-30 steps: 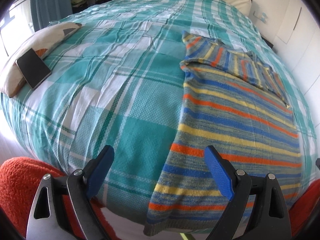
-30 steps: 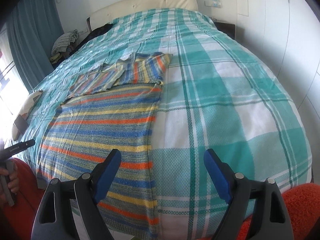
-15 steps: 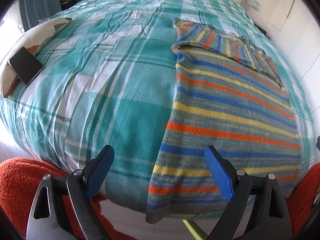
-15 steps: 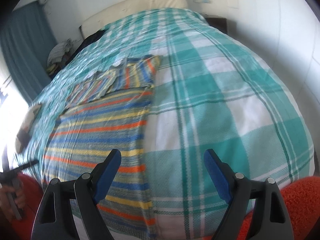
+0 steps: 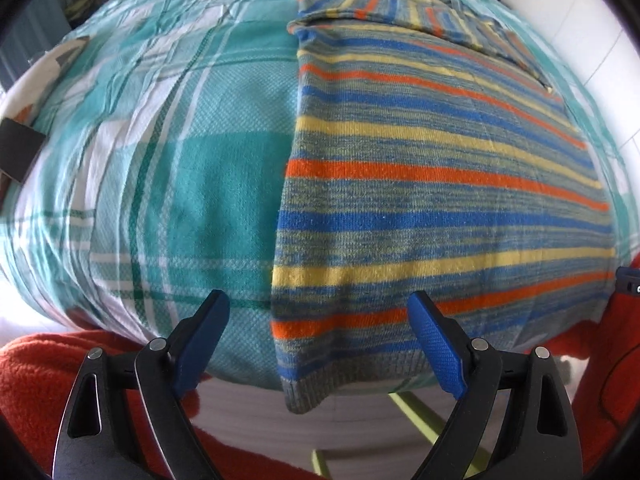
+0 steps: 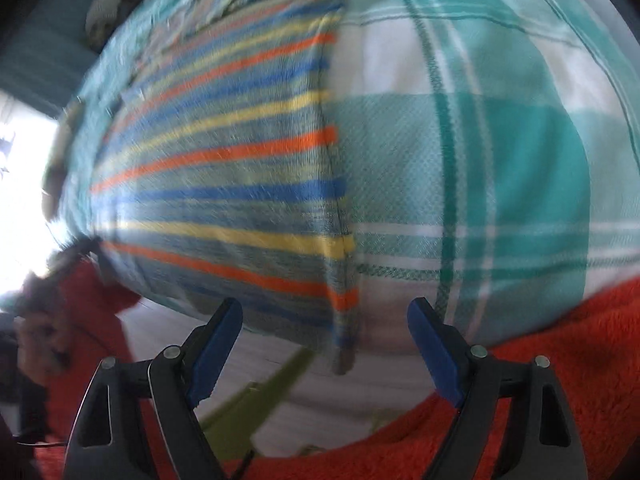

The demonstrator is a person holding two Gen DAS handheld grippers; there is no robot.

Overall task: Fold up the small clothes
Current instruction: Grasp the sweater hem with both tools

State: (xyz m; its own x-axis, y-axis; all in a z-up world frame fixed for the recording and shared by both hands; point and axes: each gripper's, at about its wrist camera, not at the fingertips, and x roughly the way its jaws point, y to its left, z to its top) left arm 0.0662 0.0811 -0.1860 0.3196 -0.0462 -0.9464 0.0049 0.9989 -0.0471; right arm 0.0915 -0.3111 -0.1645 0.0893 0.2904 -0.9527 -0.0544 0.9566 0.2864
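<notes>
A striped knit sweater (image 5: 432, 184), blue, orange and yellow, lies flat on the bed with its sleeves folded in at the far end and its hem hanging over the near edge. My left gripper (image 5: 320, 340) is open and empty, close to the hem's left corner. In the blurred right wrist view the sweater (image 6: 224, 184) fills the left half. My right gripper (image 6: 324, 340) is open and empty, close to the hem's right corner (image 6: 344, 344).
A teal and white plaid bedspread (image 5: 180, 168) covers the bed. A dark phone (image 5: 16, 148) lies on a pillow at the far left. A red fleece sleeve (image 5: 44, 376) shows below both grippers. A green frame bar (image 5: 416, 412) runs under the bed edge.
Both grippers have moved forward and down toward the sweater's hem at the near bed edge. The sweater now looks much larger in both views. Both stay open.
</notes>
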